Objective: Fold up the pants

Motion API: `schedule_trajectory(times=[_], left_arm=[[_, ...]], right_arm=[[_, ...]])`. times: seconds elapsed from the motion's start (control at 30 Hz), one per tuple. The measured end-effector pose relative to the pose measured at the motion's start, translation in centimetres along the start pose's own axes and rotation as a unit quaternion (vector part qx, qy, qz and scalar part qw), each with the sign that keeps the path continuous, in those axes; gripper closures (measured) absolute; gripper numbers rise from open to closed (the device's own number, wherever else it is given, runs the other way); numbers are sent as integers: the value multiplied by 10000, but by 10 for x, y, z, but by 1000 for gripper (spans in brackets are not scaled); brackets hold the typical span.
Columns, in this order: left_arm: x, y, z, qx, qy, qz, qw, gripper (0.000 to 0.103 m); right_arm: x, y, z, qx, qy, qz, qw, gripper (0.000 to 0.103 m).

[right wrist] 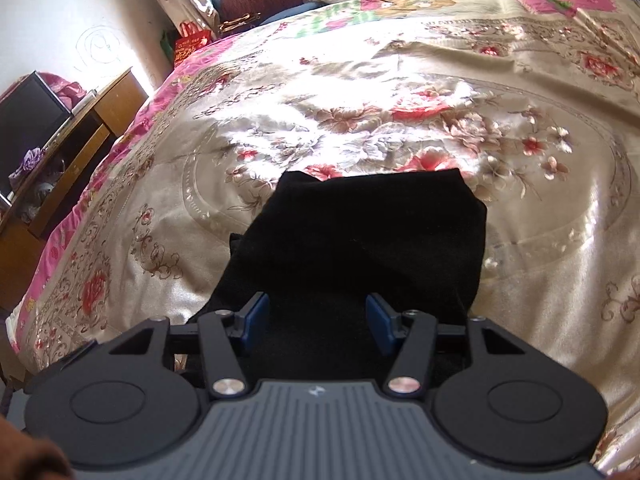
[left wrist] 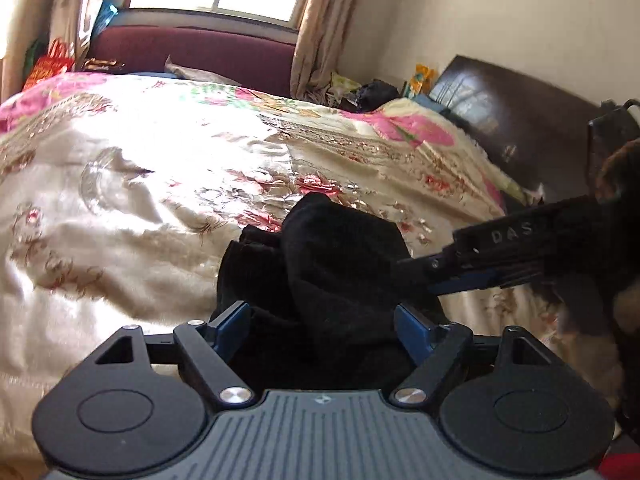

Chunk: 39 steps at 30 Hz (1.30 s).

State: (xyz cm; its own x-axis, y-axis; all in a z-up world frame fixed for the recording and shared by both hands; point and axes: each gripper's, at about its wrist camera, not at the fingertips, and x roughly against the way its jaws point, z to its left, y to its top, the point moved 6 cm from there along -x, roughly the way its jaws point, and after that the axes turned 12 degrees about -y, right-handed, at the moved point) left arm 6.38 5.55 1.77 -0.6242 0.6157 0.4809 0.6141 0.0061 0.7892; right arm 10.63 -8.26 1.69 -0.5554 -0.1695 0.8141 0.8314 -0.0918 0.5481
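Lying on the bed [right wrist: 520, 264], on the floral satin bedspread [left wrist: 140, 184], near the front edge: the black pants [right wrist: 360, 232], already gathered into a compact bundle. From the right wrist view, showing a fairly squared top edge and several layers, so judging the folding to be well along, probably near its last fold or final tidying. From the left wrist view, looking lumpier, with a raised hump at the top and a loose flap at the left, so likely still needing flattening and squaring.

Left gripper [left wrist: 320, 320]: standing wide, blue pads either side of the dark cloth, not pinching it as far as can be told. Right gripper [right wrist: 318, 320]: also spread wide, fabric lying between and beneath the pads, no clamp visible. In the left wrist view, reaching in from the right at the bundle's side.

Reading "DAS" in pale letters on the side of the right gripper's body [left wrist: 512, 236], the rest being cut off. Showing a small emblem on each ribbed grey housing, too small to read. Red bag [left wrist: 50, 66] by the curtain carrying gold print, illegible.
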Motion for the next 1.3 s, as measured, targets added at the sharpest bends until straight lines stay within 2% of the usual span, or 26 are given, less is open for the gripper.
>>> schedule_trajectory(times=[0.1,0.13,0.17,0.2,0.27,0.37,0.47,0.57,0.7,0.73,0.8,0.83,0.87,0.9,1.07,1.2,1.3], left_arm=[[-26,6,-12,-225,-108,452,9987,16],[-32,3,-16,-350,2,669,9971,31],[-35,0,-18,-506,141,839,9951,39],[-35,-3,-20,-603,156,950,9935,40],[-32,-1,-12,-462,53,1075,9931,45],[-32,3,3,-58,-99,1213,9926,47],[-43,9,-1,-313,4,1303,9910,45],[-54,16,-4,-429,13,1340,9900,42],[-72,20,-2,-622,165,1451,9873,40],[-76,19,-1,-687,211,1494,9862,42],[-76,20,2,-701,187,1523,9857,52],[-72,22,4,-689,135,1501,9862,58],[-66,26,5,-652,54,1458,9872,62],[-61,30,6,-622,5,1417,9880,64],[-48,48,16,-774,149,1182,9899,68],[-64,38,44,-725,403,1301,9880,67],[-71,22,67,-372,464,1367,9888,64]], right_arm=[[1,-18,-18,-95,-12,65,9999,48],[3,-25,-22,-118,1,33,9999,45],[5,-31,-24,-126,106,-3,9999,45],[7,-35,-24,-50,228,-6,9997,45],[12,-44,-23,238,317,-154,9991,46],[24,-56,-17,1001,295,-664,9923,45],[28,-68,3,1852,204,-1034,9770,45],[22,-76,21,2103,413,-1107,9705,40],[-2,-76,43,2378,166,-1276,9627,40],[-8,-76,47,2474,78,-1267,9606,42],[-20,-79,52,2630,-87,-1197,9573,61],[-20,-78,54,2551,5,-1092,9607,70],[-17,-75,57,2476,95,-1014,9635,88],[-13,-72,60,2462,261,-974,9640,94],[-5,-57,89,2436,592,-1141,9613,98],[-46,-49,100,2140,778,-739,9709,99],[-70,-50,102,1943,983,-472,9749,98]])
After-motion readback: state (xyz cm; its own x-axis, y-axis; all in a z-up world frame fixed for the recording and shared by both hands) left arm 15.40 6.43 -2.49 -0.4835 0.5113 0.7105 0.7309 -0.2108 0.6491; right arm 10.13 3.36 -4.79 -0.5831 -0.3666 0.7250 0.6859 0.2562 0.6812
